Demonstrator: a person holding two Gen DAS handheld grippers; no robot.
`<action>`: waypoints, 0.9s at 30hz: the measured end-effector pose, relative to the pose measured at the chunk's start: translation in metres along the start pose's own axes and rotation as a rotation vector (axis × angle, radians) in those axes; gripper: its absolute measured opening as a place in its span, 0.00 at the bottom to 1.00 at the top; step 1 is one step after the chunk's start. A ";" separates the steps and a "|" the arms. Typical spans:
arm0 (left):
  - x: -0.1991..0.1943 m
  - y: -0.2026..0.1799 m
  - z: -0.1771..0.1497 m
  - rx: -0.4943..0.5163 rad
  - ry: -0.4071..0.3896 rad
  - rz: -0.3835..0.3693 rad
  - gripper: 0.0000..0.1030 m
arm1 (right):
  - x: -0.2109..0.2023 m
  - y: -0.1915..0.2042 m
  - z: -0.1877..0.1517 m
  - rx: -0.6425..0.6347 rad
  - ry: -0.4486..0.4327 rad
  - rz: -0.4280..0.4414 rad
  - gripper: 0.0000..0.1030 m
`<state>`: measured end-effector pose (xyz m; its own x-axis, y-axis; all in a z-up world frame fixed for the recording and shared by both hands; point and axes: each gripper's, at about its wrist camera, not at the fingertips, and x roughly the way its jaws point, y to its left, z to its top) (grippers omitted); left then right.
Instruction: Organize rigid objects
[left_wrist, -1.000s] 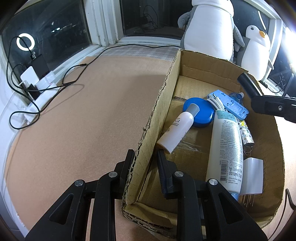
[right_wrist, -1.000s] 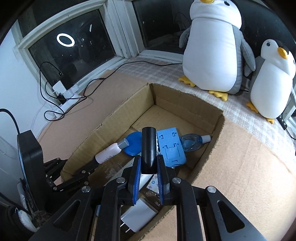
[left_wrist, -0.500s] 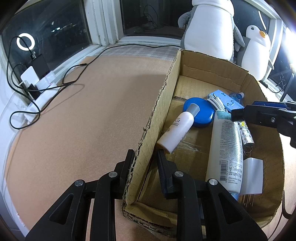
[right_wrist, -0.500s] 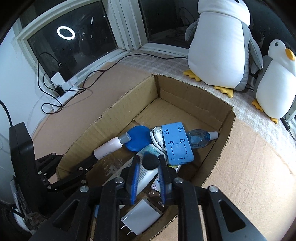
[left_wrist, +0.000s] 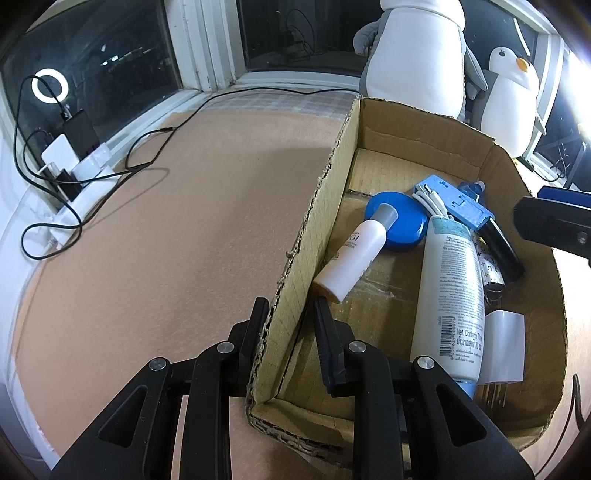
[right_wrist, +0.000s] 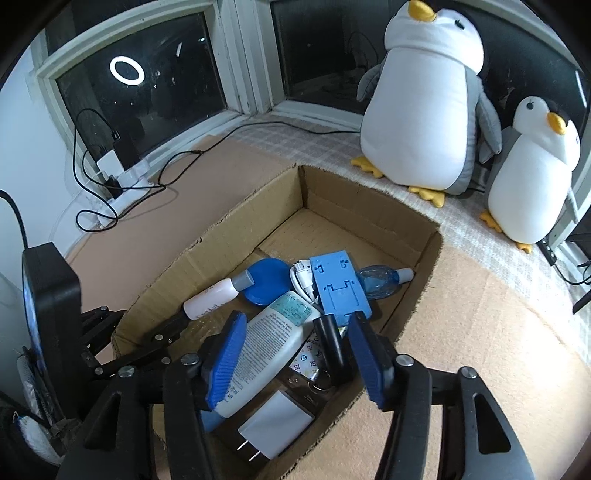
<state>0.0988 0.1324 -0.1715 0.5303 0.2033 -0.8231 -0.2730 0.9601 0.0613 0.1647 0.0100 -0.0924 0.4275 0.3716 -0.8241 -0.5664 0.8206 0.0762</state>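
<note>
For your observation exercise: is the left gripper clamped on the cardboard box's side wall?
Yes: the left gripper has one finger on each side of the cardboard box wall, closed on it.

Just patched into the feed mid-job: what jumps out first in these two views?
The open cardboard box dominates, crowded with a big white lotion bottle, a blue phone stand and a black tube lying inside. The left gripper clamps the box's near wall, while the right gripper, jaws just opened, hangs over the black tube. Two plush penguins sit behind the box by the window.
</note>
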 end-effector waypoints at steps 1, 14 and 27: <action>0.000 0.000 0.000 0.001 -0.002 0.001 0.22 | -0.001 0.000 0.000 -0.001 -0.002 -0.004 0.55; -0.037 0.001 0.005 0.012 -0.071 0.018 0.38 | -0.050 -0.018 -0.020 0.063 -0.066 -0.066 0.60; -0.112 -0.015 0.009 0.049 -0.171 -0.035 0.60 | -0.121 -0.036 -0.047 0.143 -0.173 -0.129 0.71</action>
<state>0.0511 0.0968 -0.0750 0.6687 0.1950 -0.7175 -0.2148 0.9745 0.0646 0.0998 -0.0849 -0.0216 0.6110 0.3189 -0.7246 -0.3996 0.9143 0.0655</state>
